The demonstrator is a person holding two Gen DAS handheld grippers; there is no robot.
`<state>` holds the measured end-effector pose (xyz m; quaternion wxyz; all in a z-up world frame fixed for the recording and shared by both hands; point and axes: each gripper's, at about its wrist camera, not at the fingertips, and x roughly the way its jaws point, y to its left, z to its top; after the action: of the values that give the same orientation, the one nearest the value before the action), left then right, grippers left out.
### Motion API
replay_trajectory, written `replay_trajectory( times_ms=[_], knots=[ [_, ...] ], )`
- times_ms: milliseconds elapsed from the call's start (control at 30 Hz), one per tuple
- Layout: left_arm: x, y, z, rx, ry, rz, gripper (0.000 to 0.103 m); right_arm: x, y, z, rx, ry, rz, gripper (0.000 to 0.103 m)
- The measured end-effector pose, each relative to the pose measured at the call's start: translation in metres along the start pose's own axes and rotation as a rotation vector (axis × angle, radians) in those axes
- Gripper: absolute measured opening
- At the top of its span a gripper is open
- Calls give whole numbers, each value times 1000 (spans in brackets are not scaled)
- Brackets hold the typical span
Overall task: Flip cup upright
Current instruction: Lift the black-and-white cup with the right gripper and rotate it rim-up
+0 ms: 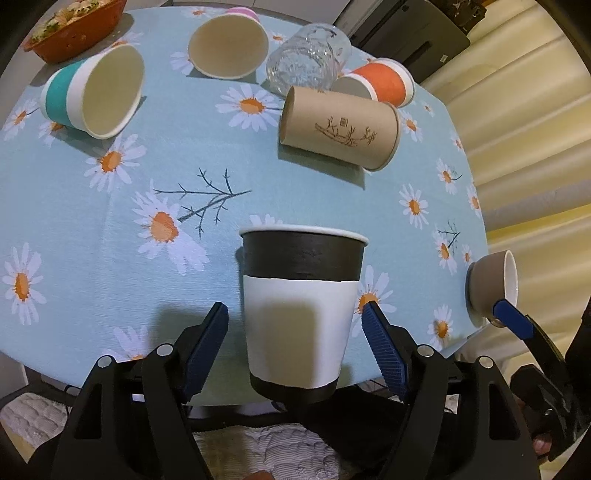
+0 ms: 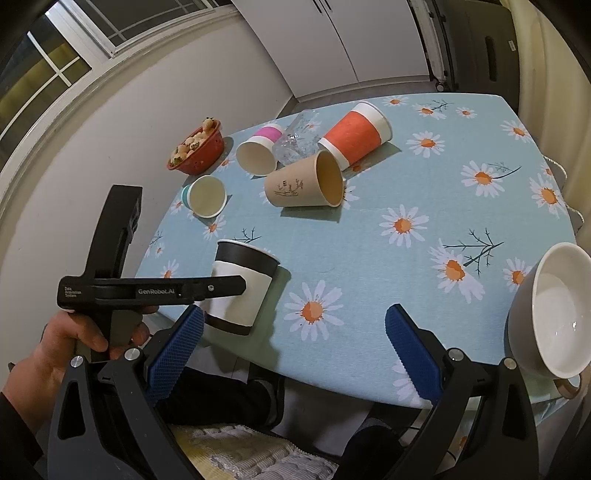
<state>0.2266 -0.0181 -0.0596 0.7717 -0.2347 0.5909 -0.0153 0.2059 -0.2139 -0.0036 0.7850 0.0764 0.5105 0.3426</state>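
A black-and-white paper cup [image 1: 301, 310] stands upright at the table's near edge, between the fingers of my left gripper [image 1: 295, 321]. The jaws are open, with a gap on each side of the cup. The same cup [image 2: 242, 284] shows in the right wrist view, partly behind the left gripper's body [image 2: 147, 290]. My right gripper [image 2: 295, 325] is open and empty over the near table edge. Just right of it a grey ceramic cup [image 2: 546, 317] with a white inside lies on its side; it also shows in the left wrist view [image 1: 493, 282].
Further back lie a brown paper cup [image 1: 340, 127], an orange cup [image 1: 384, 83], a teal cup [image 1: 94, 92], a pink cup [image 1: 229, 46] and a clear glass [image 1: 308, 57], all on their sides. A red bowl [image 1: 75, 27] of food stands at the far left. The tablecloth [image 1: 258, 192] is light blue with daisies.
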Motion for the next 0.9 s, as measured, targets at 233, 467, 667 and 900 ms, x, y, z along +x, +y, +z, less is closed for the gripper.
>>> replay_trajectory(
  times_ms=[233, 467, 667, 900],
  knots=[
    [-23, 10, -3, -2, -32, -25, 73, 5, 7, 1, 8, 19, 7, 98],
    [-58, 30, -24, 1, -87, -84, 73, 31, 20, 8, 46, 97, 26, 98],
    [-84, 52, -56, -2, -165, -112, 73, 63, 26, 17, 133, 195, 68, 98],
    [-102, 73, -85, -26, -269, -152, 73, 98, 37, 27, 175, 303, 51, 97]
  ],
)
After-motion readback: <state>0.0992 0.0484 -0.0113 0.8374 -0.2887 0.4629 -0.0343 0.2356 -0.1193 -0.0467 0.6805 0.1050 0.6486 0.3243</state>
